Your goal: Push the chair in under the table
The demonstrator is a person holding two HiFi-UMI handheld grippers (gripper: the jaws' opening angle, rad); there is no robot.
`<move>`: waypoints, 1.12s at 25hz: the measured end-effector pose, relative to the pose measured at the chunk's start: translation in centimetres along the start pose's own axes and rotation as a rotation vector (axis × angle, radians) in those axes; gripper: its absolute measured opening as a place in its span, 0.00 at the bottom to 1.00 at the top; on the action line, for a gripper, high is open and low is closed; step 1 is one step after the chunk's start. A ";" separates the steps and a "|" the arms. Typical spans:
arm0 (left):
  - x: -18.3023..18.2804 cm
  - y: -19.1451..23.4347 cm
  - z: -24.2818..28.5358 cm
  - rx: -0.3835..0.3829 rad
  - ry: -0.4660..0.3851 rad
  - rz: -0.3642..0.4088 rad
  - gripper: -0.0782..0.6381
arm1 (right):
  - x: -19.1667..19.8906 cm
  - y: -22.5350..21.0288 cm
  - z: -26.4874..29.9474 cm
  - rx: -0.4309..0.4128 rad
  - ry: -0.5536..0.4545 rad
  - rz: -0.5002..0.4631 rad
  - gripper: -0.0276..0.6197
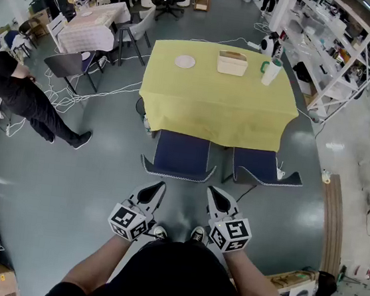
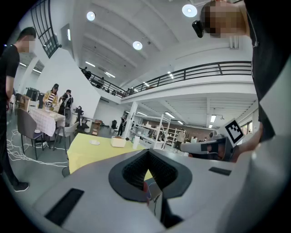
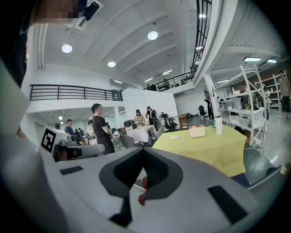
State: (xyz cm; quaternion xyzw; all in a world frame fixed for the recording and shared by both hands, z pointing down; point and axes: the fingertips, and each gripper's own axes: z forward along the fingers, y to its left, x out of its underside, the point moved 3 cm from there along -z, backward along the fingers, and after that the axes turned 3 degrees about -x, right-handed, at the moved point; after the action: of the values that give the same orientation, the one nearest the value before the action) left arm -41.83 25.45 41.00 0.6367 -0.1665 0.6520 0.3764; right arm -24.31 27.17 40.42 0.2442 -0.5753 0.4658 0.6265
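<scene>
A yellow-clothed table (image 1: 217,108) fills the upper middle of the head view, standing on a glossy grey-green floor (image 1: 80,185). Two blue chairs stand at the table's near edge. The left-hand chair (image 1: 181,154) is square to it, and the right-hand chair (image 1: 263,166) is turned slightly askew. Each has the front of its seat under the hanging cloth and its backrest out on the near side.

A bystander in black (image 1: 17,93) stands at the left edge of the frame among loose white cables.

At lower centre the left gripper (image 1: 158,189) and the right gripper (image 1: 213,194) point toward the chairs and are apart from them. Each has its jaws pressed together on nothing. Each cube carries black-and-white square markers, the only print that can be made out.

On the cloth sit a beige box (image 1: 232,63), a white cup with a green handle (image 1: 271,72) and a small white plate (image 1: 185,61).
</scene>
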 end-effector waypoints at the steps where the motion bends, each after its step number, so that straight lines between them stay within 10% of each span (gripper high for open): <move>1: 0.1 0.1 -0.1 0.001 0.001 0.001 0.12 | 0.1 0.0 0.1 0.002 0.001 0.000 0.06; 28: 1.5 4.6 -4.2 0.040 0.030 0.003 0.12 | 2.9 4.1 1.9 0.026 0.105 -0.008 0.06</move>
State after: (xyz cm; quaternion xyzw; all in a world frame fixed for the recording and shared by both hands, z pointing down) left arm -47.88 25.79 43.03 0.6340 -0.1486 0.6653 0.3651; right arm -29.05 28.25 42.63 0.2301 -0.5344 0.4829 0.6545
